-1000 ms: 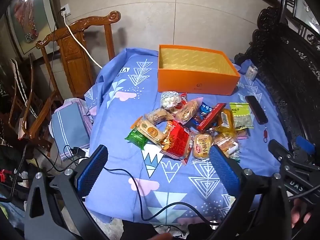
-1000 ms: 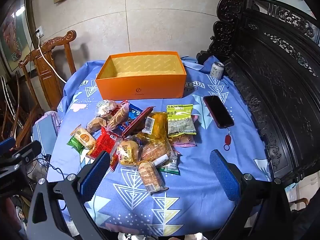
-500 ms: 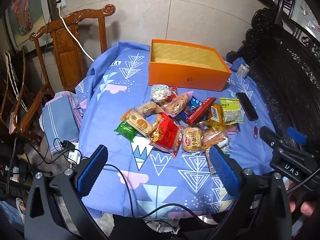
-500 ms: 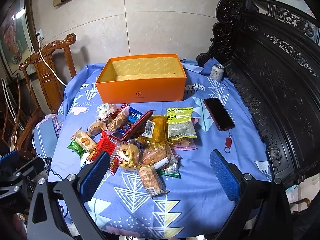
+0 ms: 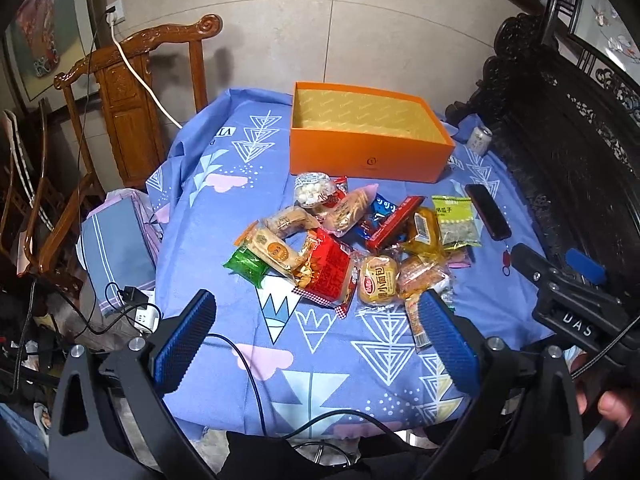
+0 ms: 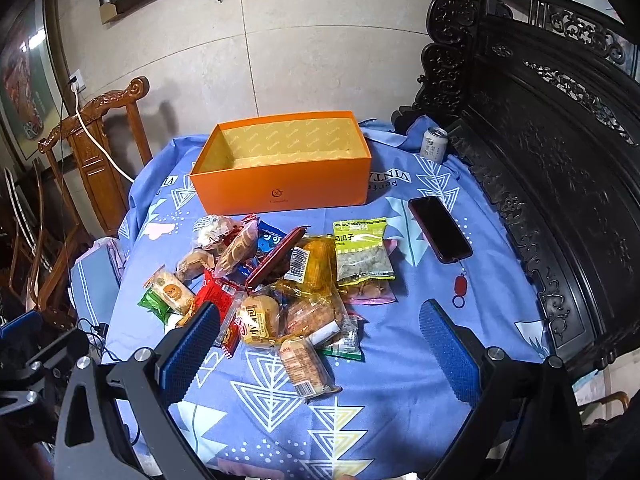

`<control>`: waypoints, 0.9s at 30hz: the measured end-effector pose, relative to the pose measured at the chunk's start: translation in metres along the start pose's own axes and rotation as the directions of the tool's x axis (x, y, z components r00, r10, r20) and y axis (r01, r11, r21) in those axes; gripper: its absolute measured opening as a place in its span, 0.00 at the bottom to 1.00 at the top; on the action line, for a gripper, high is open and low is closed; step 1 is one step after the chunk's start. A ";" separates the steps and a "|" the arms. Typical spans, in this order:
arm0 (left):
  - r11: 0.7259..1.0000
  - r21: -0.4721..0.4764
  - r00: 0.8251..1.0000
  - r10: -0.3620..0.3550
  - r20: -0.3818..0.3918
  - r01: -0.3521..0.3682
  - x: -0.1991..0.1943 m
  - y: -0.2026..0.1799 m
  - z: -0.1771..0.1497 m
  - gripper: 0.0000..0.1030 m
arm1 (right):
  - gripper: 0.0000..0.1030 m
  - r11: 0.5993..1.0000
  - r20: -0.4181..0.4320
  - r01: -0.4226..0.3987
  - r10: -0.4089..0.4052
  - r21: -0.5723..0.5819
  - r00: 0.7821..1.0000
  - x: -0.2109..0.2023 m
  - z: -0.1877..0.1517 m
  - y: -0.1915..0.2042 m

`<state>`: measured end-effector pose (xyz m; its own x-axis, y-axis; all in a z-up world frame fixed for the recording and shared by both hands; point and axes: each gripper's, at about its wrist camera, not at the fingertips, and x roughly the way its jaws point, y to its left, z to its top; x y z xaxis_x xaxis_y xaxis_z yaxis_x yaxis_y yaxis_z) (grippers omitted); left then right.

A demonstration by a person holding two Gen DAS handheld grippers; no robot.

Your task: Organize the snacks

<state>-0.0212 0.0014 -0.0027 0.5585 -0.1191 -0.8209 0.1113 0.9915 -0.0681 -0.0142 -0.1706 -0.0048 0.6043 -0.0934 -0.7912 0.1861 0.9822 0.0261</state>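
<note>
My left gripper (image 5: 316, 336) and right gripper (image 6: 320, 348) hover, fingers spread and empty, over the heap of wrapped snacks (image 6: 276, 280) before the open orange cardboard box (image 6: 280, 192).

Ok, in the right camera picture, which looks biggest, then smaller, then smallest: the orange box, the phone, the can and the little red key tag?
Biggest to smallest as they look in the right wrist view:
1. orange box
2. phone
3. can, though it sits farther back, so it may look smaller than it is
4. red key tag
</note>
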 end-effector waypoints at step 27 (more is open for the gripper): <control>0.992 -0.035 0.991 0.124 0.059 -0.122 0.003 0.018 0.022 0.96 | 0.97 1.000 -0.002 0.008 -0.008 -0.029 1.000 0.003 -0.004 0.002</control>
<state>0.0010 0.0177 0.0058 0.6152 0.0018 -0.7884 0.0137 0.9998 0.0129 -0.0154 -0.1682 -0.0098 0.6009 -0.1009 -0.7929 0.1685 0.9857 0.0023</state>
